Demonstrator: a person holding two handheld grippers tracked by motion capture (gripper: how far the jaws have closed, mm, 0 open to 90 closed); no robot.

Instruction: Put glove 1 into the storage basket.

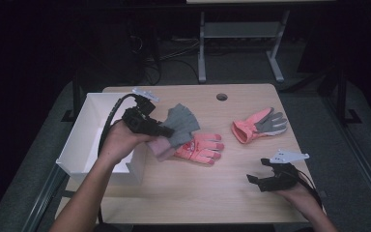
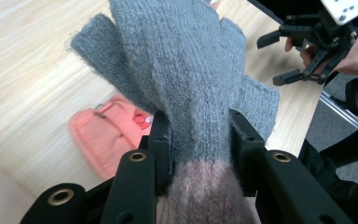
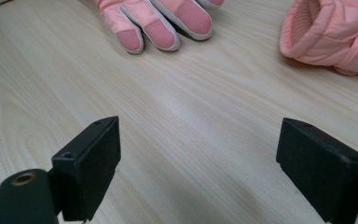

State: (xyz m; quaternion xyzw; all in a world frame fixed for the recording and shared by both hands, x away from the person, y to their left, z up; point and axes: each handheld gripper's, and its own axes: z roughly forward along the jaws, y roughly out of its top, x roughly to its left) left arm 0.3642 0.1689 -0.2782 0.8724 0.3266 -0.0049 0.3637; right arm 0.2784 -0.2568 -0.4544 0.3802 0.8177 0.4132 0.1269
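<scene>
Holding the grey knitted wool glove with a pale pink cuff [image 2: 186,70] in my left gripper [image 1: 166,130], I find the jaws part-closed and pressed on both sides of the glove where grey meets pink. The glove's long axis runs straight out along the jaws, fingers fanned beyond the tips, cuff trailing back toward my hand. It hangs clear of the light wooden table [image 1: 183,188], over the stretch between the open white rectangular box [image 1: 87,130] and the salmon-pink padded glove lying palm-up [image 1: 200,147], which sits just under and beside the grey fingers.

The box lies directly on the cuff side of the grip, beside my left hand. As I judge it, the coming move turns on that: the glove must travel cuff-first, back along its own axis, to cross the box's near wall, and the fanned fingers will be last over the rim and may drag on it.

My right gripper [image 1: 265,181] rests low at the near right corner of the table, jaws spread wide with nothing between them. It points toward the salmon-pink glove's fingertips [image 3: 161,28], well apart from them. A second salmon-pink glove with grey palm [image 1: 261,124] lies farther out, nearer my right side than my left.
</scene>
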